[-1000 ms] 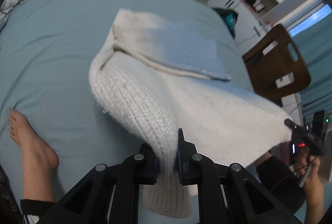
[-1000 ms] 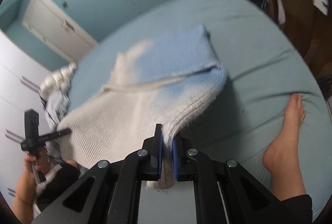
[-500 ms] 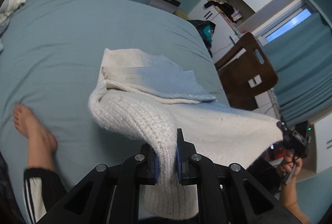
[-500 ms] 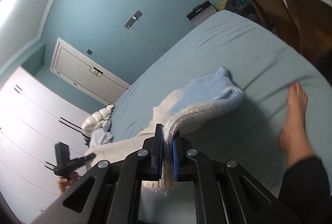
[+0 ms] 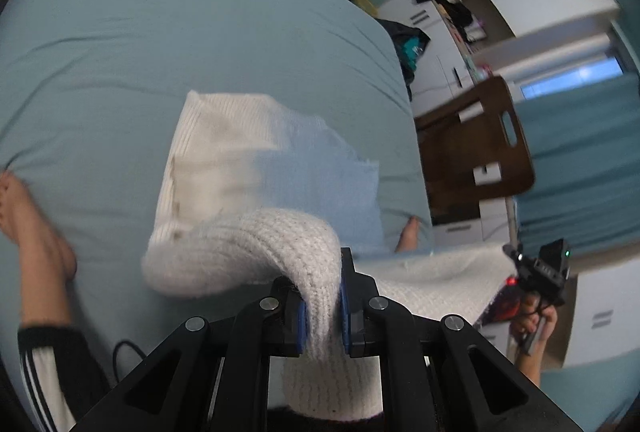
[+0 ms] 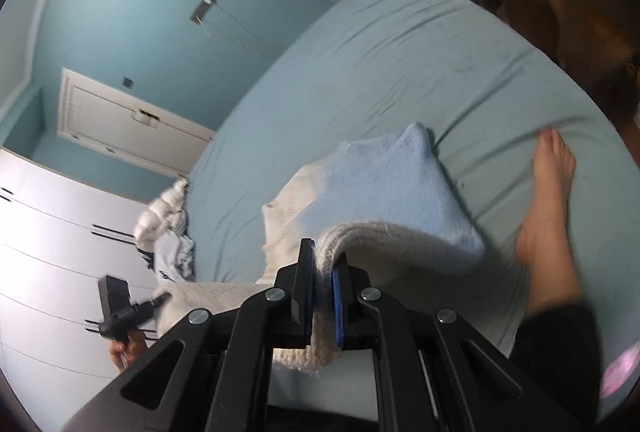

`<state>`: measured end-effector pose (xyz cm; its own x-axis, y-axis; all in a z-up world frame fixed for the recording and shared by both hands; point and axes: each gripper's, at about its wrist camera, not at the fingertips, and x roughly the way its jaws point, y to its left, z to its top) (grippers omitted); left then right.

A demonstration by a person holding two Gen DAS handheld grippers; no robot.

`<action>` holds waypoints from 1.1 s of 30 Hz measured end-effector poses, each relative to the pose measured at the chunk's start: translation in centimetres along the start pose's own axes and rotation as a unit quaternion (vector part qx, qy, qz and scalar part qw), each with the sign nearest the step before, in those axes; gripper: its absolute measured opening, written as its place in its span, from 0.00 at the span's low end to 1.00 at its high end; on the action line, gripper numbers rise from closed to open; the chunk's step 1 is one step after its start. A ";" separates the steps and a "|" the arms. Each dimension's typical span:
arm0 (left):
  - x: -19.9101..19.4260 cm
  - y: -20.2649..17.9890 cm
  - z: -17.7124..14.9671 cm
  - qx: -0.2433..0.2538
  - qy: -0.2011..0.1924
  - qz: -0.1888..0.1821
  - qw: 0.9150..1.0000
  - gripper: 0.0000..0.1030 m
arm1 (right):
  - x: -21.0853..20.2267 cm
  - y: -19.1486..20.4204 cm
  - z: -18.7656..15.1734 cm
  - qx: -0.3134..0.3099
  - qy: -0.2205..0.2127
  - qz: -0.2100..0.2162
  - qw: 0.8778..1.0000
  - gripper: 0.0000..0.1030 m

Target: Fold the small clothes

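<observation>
While both my grippers are clamped, I read the scene outward from them, taking the knit sweater as my landmark. Nearest me, my left gripper has its blue pads pressed onto a thick cream fold of the sweater's near hem, the knit bulging over the jaws and hanging below them. My right gripper pinches the same hem at the other corner, its jaws almost together on a thinner ply. Between the two grips the hem stretches as a taut raised band, so the long axis of the lifted edge runs from one gripper to the other, across my line of sight.

Beyond that band, the rest of the sweater lies away from both grippers, on the blue bed sheet. Its cream part lies toward my left gripper's side and its pale blue part toward my right, with the far edge resting flat. Neither hand looks clearly nearer to that far edge; they seem level with each other.

My judgement is that the coming move carries the held hem forward, over the resting part, to meet the far edge.

Either side of the sweater, a bare foot rests on the sheet. Farther off, past the sweater's blue side, stands a brown chair.
</observation>
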<state>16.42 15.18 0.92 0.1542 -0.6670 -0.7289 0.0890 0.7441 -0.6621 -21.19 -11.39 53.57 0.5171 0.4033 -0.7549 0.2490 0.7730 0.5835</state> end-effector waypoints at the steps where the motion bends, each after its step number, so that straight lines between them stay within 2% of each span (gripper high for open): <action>1: 1.2 0.8 2.4 -0.022 -0.003 -0.004 1.000 0.11 | 1.4 -0.6 2.1 0.004 0.005 -0.003 1.000 0.03; 3: 4.7 2.7 8.2 -0.065 0.000 -0.009 0.998 0.13 | 5.6 -2.3 7.3 0.020 0.019 -0.005 1.000 0.04; 5: 8.4 4.9 13.1 -0.115 0.008 -0.007 0.993 0.17 | 9.3 -4.0 11.0 0.025 0.029 -0.021 0.999 0.07; 6: 10.4 6.1 15.2 -0.133 0.021 -0.001 0.991 0.24 | 12.2 -5.2 13.5 0.031 0.046 -0.025 0.998 0.11; 7: 12.2 7.3 16.9 -0.149 0.028 0.007 0.988 0.31 | 14.6 -6.5 15.3 0.039 0.060 -0.032 0.997 0.22; 8: 13.6 8.2 18.4 -0.152 0.017 0.034 0.988 0.58 | 16.7 -8.0 17.2 0.050 0.063 -0.053 0.995 0.31; 9: 14.0 8.6 19.5 -0.141 -0.009 0.082 0.987 0.78 | 18.4 -10.0 19.3 0.072 0.040 -0.108 0.991 0.45; 10: 14.0 9.0 20.0 -0.129 -0.042 0.131 0.982 0.78 | 18.8 -10.9 20.0 0.078 0.024 -0.144 0.986 0.51; 11: 14.1 9.2 20.4 -0.110 -0.067 0.165 0.978 0.79 | 19.6 -11.7 21.0 0.074 0.012 -0.184 0.980 0.53; 12: 14.4 9.5 20.6 -0.088 -0.066 0.175 0.978 0.81 | 20.7 -12.4 21.8 0.053 0.016 -0.210 0.976 0.56; 15: 16.3 10.9 20.0 -0.013 -0.033 0.177 0.984 0.82 | 24.6 -13.4 22.2 -0.045 0.046 -0.232 0.971 0.60; 17: 18.6 12.2 18.7 0.046 -0.005 0.189 0.981 0.82 | 27.4 -14.4 21.1 -0.094 0.068 -0.226 0.967 0.61; 19: 20.7 13.6 17.8 0.084 0.025 0.193 0.977 0.82 | 30.1 -15.5 19.9 -0.116 0.094 -0.209 0.967 0.61; 21: 22.7 15.1 16.9 0.101 0.044 0.177 0.978 0.82 | 33.0 -17.3 18.3 -0.115 0.126 -0.184 0.968 0.61; 23: 23.8 15.9 16.2 0.089 0.054 0.127 0.986 0.82 | 35.3 -18.5 17.2 -0.101 0.153 -0.171 0.968 0.61; 24: 24.3 15.7 16.1 0.085 0.056 0.095 0.990 0.82 | 36.3 -19.0 16.8 -0.098 0.157 -0.165 0.969 0.61; 29: 24.3 11.5 15.9 0.131 0.024 0.032 0.991 0.82 | 38.4 -19.8 17.7 -0.075 0.126 -0.158 0.976 0.61; 31: 25.3 10.2 15.3 0.155 0.041 0.047 0.986 0.82 | 38.5 -19.7 17.7 -0.065 0.110 -0.153 0.980 0.60; 32: 26.4 9.6 14.9 0.168 0.057 0.077 0.981 0.82 | 38.5 -19.6 17.7 -0.068 0.098 -0.152 0.981 0.56; 33: 27.0 9.5 15.0 0.176 0.064 0.098 0.977 0.80 | 38.4 -19.2 17.6 -0.077 0.080 -0.153 0.982 0.37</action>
<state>36.21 4.84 -22.45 0.0807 -0.4930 -0.8663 0.4069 0.8097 -0.4229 8.28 -19.34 18.68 0.2997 0.2023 -0.9324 0.2398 0.9299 0.2788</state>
